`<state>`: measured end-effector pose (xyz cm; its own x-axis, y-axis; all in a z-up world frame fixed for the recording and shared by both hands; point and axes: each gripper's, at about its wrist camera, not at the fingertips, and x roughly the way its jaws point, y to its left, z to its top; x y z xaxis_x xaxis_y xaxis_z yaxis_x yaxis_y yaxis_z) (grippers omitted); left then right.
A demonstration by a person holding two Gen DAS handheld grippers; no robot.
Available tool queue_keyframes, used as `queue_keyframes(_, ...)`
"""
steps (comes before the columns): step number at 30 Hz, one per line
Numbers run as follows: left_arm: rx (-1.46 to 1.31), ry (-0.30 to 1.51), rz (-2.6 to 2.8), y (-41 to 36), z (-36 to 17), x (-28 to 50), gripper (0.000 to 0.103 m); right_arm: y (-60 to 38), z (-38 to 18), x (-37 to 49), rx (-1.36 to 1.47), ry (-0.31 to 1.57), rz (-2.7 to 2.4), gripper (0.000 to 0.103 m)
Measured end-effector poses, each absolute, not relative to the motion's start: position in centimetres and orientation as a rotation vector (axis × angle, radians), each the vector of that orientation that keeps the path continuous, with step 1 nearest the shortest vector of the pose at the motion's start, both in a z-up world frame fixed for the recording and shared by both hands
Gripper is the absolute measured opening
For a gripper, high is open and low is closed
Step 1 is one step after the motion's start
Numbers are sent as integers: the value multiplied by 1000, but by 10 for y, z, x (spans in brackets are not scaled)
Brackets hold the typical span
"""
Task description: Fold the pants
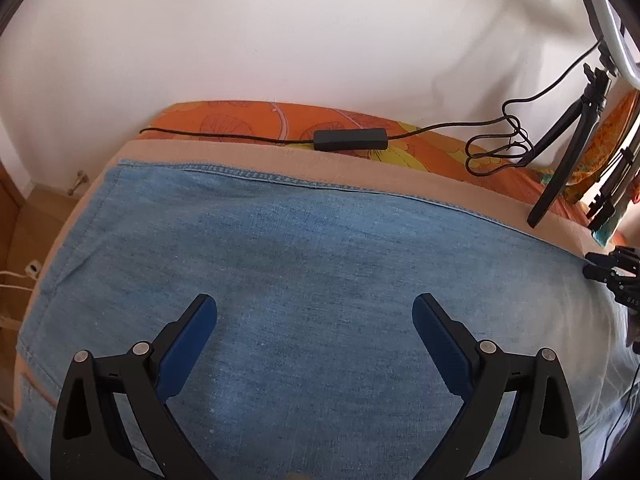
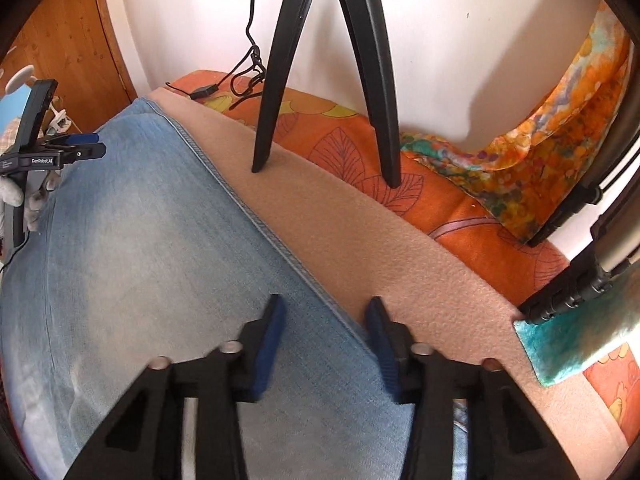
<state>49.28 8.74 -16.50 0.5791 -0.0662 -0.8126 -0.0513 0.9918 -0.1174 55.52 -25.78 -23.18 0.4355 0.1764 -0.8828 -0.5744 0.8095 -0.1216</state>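
Light blue denim pants lie flat on a beige blanket; they also show in the right wrist view. My left gripper is wide open just above the denim, holding nothing. My right gripper is open over the pants' stitched far edge, one finger over the denim, the other over the beige blanket. The right gripper also shows at the right edge of the left wrist view. The left gripper shows at the far left of the right wrist view, held by a gloved hand.
An orange patterned sheet runs along the white wall. A black cable with an inline box lies on it. Black tripod legs stand on the blanket beyond the pants; more stand legs are at the right. A colourful cloth sits in the corner.
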Motion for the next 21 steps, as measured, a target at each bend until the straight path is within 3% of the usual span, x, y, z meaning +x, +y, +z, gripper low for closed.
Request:
queue_keyframes(3,-210,977,-21,95,-174,496,98,-254,-224,546,-440,1015,476,8)
queue_keyframes(6,-247,963,-15,98,-175,496,98,-243,-214,528,-489,974,469,3)
queue_keyframes(16,-478,859,25,120,-137,499,98,-208,-166,424,-616,804,523,1)
queue_keyframes(21,-414,943,35,106,-141,515,98,-198,-171,394,-631,814,571,1)
